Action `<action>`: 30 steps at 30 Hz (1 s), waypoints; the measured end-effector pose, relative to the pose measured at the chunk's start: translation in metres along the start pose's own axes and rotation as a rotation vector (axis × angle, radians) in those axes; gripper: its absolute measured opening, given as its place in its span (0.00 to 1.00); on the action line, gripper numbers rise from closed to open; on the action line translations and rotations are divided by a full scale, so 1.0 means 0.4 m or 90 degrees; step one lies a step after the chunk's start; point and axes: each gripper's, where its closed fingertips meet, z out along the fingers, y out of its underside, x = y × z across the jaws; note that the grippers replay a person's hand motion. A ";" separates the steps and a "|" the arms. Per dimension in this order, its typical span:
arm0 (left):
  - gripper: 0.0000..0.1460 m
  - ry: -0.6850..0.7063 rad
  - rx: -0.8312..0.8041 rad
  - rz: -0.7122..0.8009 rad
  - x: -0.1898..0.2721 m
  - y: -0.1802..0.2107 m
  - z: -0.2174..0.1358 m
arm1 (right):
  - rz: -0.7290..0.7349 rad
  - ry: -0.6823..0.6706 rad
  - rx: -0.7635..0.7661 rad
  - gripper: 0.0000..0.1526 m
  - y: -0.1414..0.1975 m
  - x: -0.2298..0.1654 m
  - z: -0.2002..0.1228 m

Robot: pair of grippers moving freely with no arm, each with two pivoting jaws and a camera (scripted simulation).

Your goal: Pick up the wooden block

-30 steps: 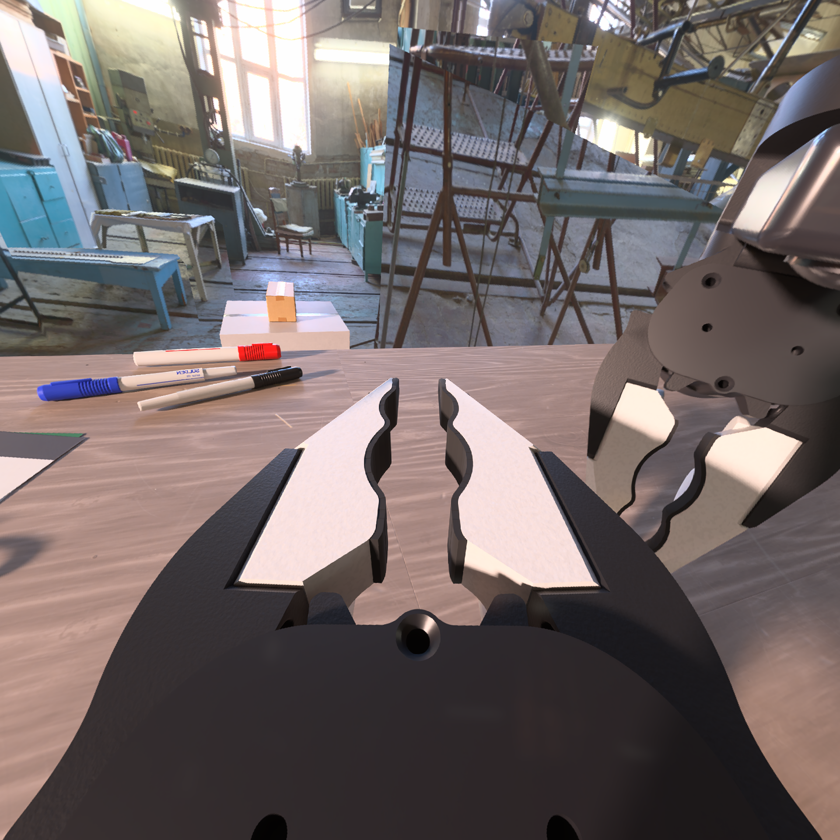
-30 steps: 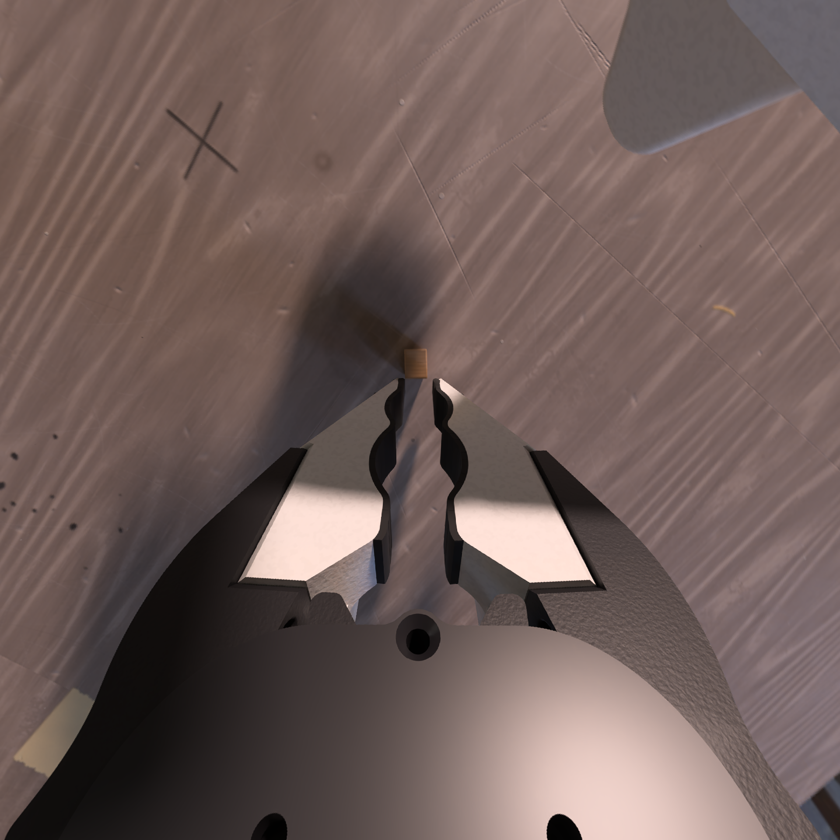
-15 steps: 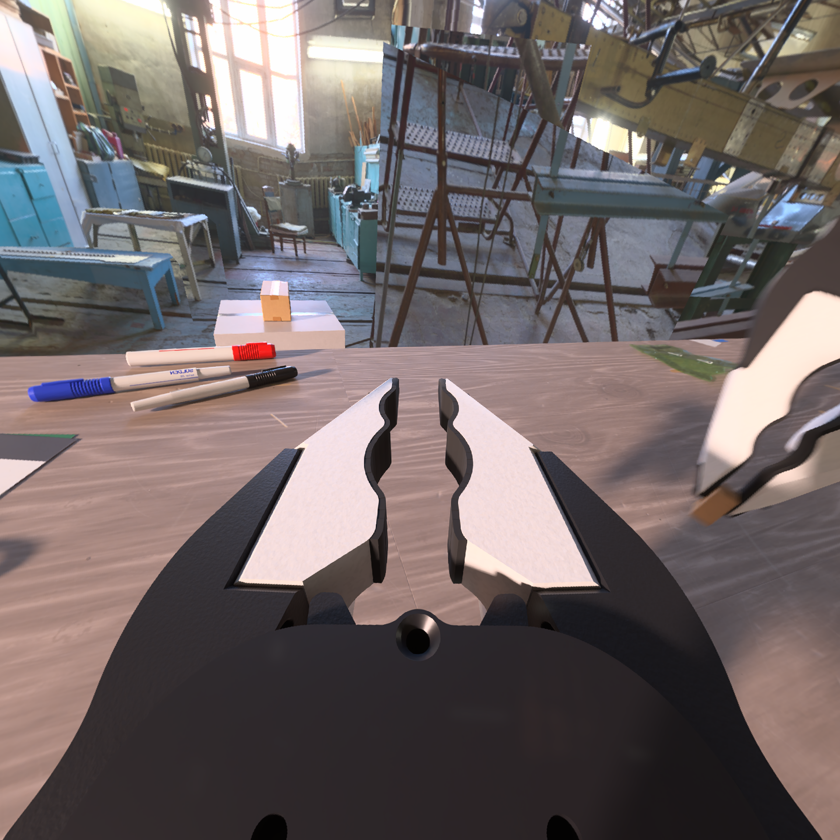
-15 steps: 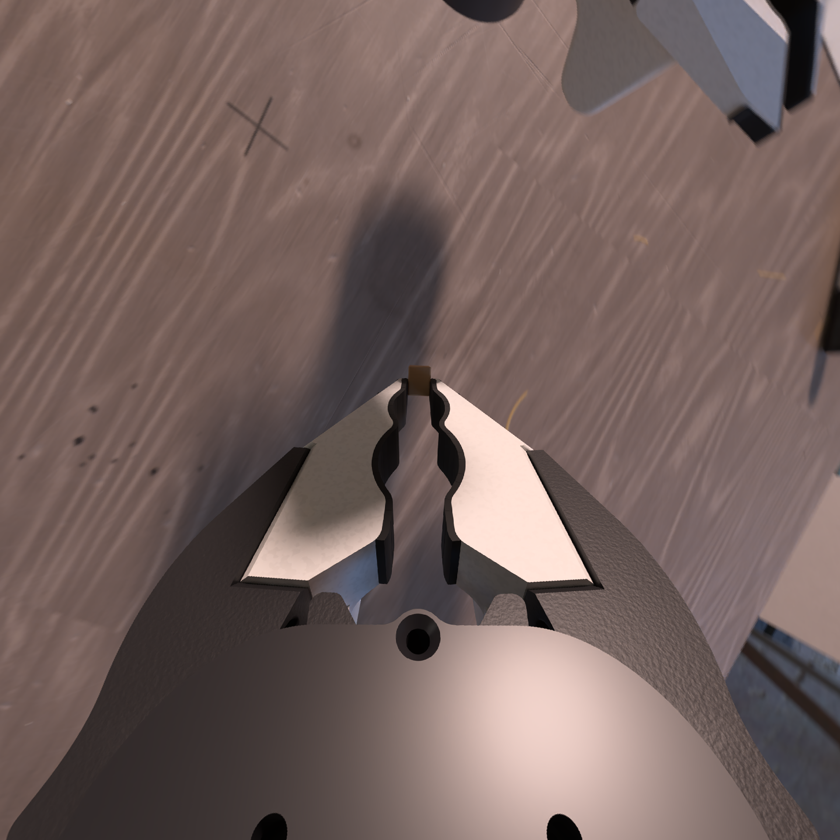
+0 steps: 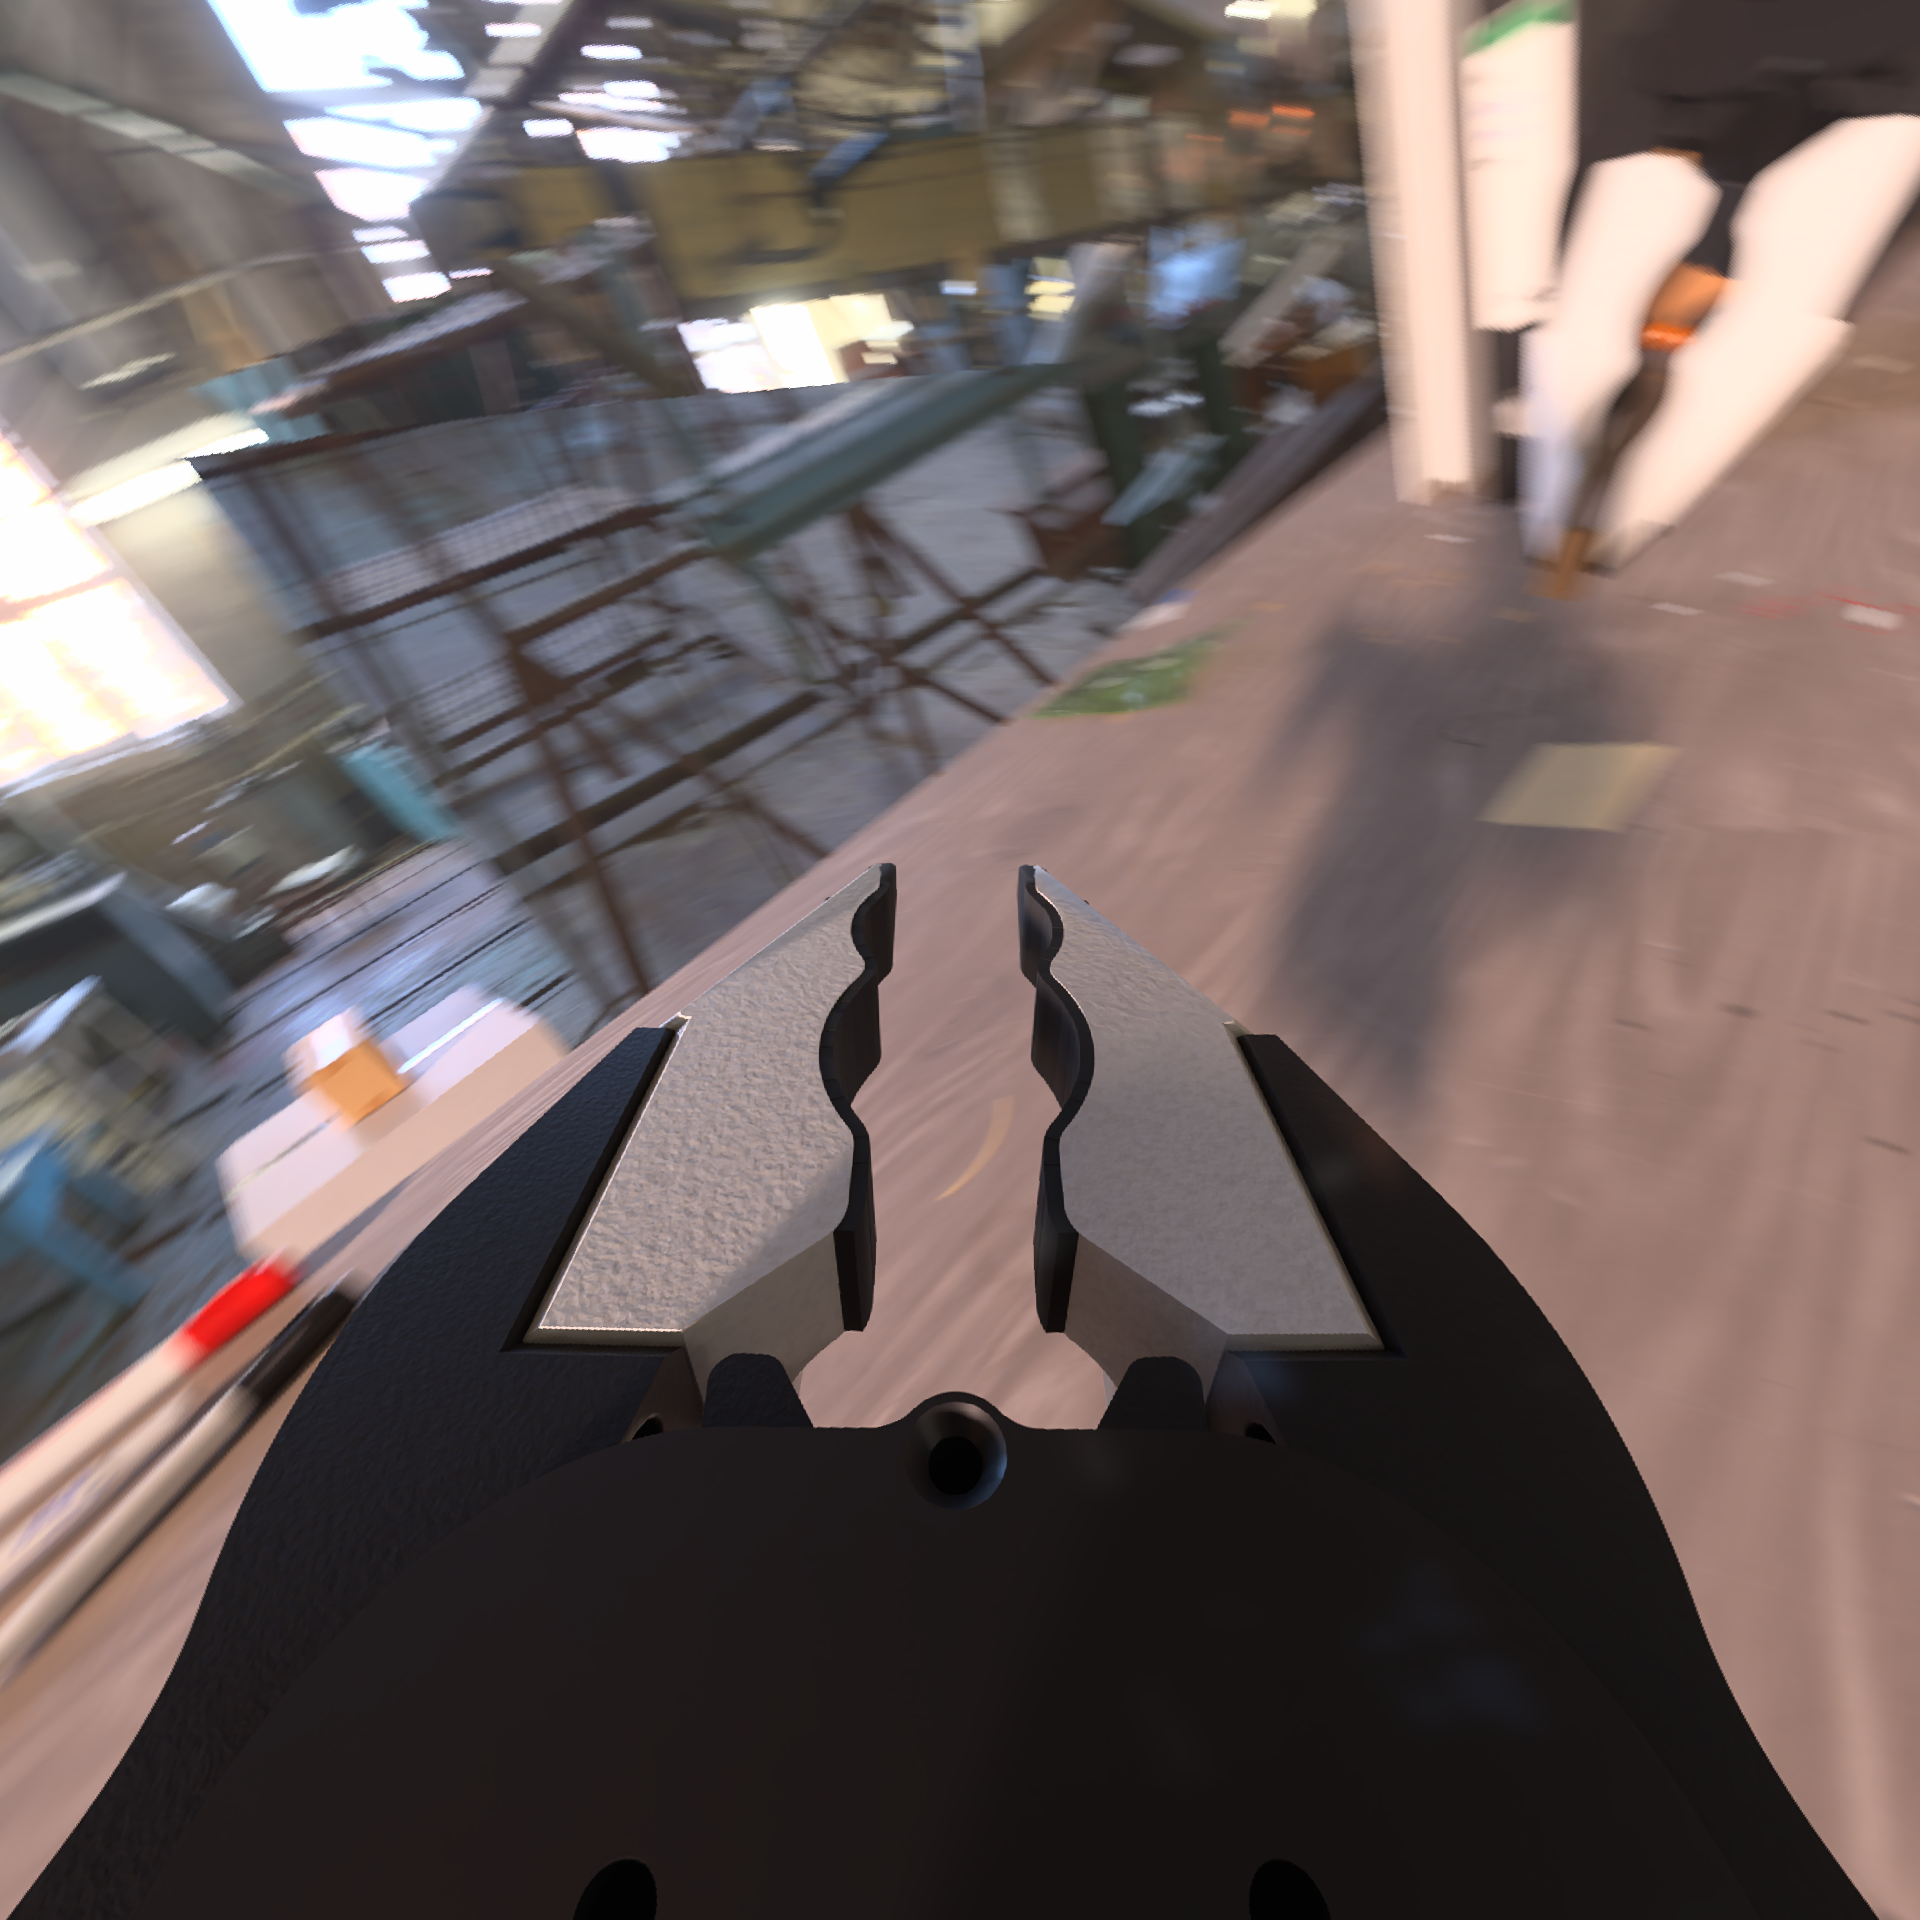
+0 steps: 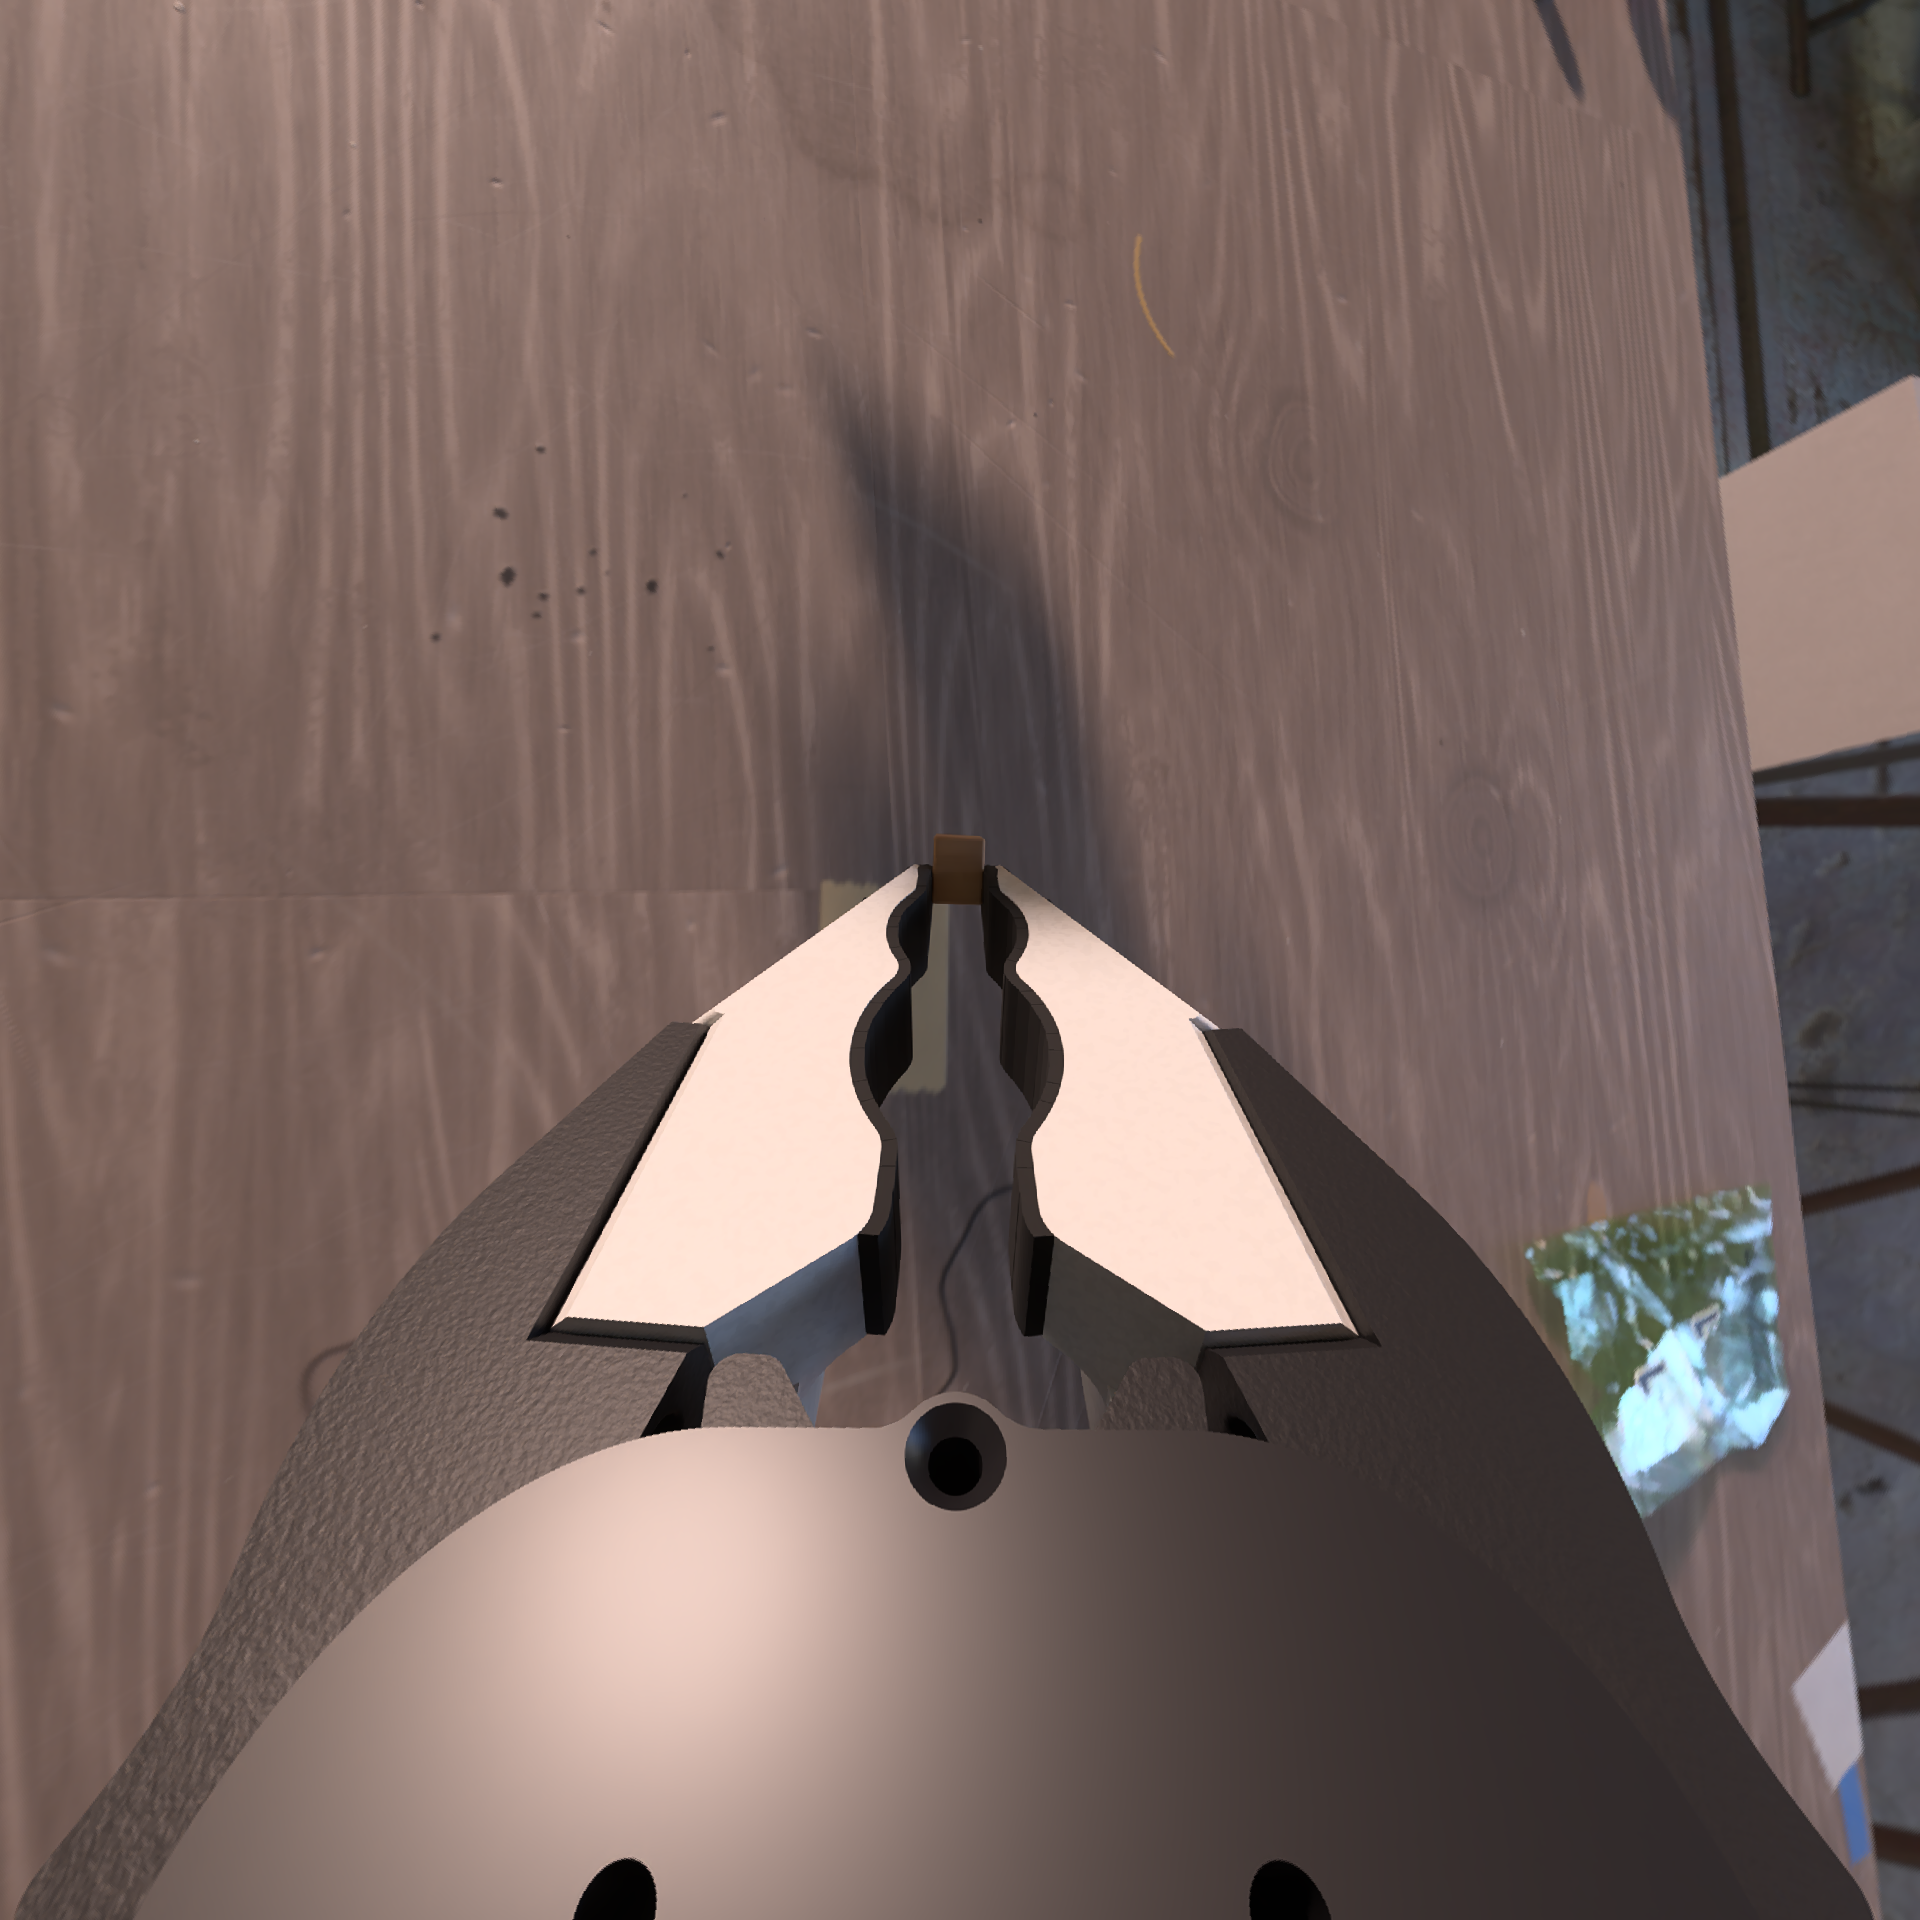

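Note:
The wooden block point(image 6: 957, 871) is a tiny tan cube pinched between the tips of my right gripper point(image 6: 957, 885), which is shut on it and holds it above the brown wooden table point(image 6: 416, 520). Its shadow falls on the table below. In the blurred, tilted left wrist view the right gripper point(image 5: 1571, 551) hangs at the upper right, fingers pointing down, with the block point(image 5: 1562, 566) at its tips above the table. My left gripper point(image 5: 957, 883) is open and empty, low over the table point(image 5: 1351, 1039).
Markers, one with a red cap point(image 5: 234, 1304), lie at the lower left. A white box point(image 5: 416, 1132) with a small orange box point(image 5: 353, 1081) stands beyond the table edge. A green paper point(image 5: 1132, 675) and a yellow note point(image 5: 1574, 784) lie on the table. A crumpled sheet point(image 6: 1662, 1351) lies near the right edge.
My right gripper has closed on the block and raised it off the table. My left gripper has rolled and swung to the right, so its view is tilted and blurred.

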 end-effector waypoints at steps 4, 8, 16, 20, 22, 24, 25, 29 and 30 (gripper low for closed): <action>0.24 0.222 -0.024 0.039 0.223 -0.048 0.067 | 0.027 0.018 0.001 0.06 0.042 -0.021 -0.051; 0.34 0.357 -0.071 0.001 0.374 -0.077 0.124 | 0.040 0.024 -0.016 0.06 0.084 -0.043 -0.078; 0.54 0.450 -0.189 -0.016 0.521 -0.064 0.211 | 0.071 0.014 -0.048 0.06 0.167 -0.085 -0.103; 0.57 0.489 -0.234 0.014 0.581 -0.044 0.239 | 0.084 -0.017 -0.081 0.06 0.210 -0.121 -0.104; 0.55 0.509 -0.261 0.029 0.608 -0.031 0.252 | 0.092 -0.030 -0.094 0.06 0.228 -0.133 -0.104; 0.54 0.520 -0.288 0.052 0.628 -0.017 0.267 | 0.097 -0.036 -0.103 0.06 0.245 -0.140 -0.103; 0.52 0.521 -0.298 0.067 0.636 -0.011 0.275 | 0.098 -0.038 -0.109 0.06 0.253 -0.141 -0.102; 0.47 0.534 -0.338 0.095 0.659 0.010 0.297 | 0.099 -0.034 -0.136 0.06 0.283 -0.139 -0.101; 0.46 0.539 -0.357 0.100 0.662 0.017 0.298 | 0.101 -0.036 -0.138 0.06 0.287 -0.140 -0.102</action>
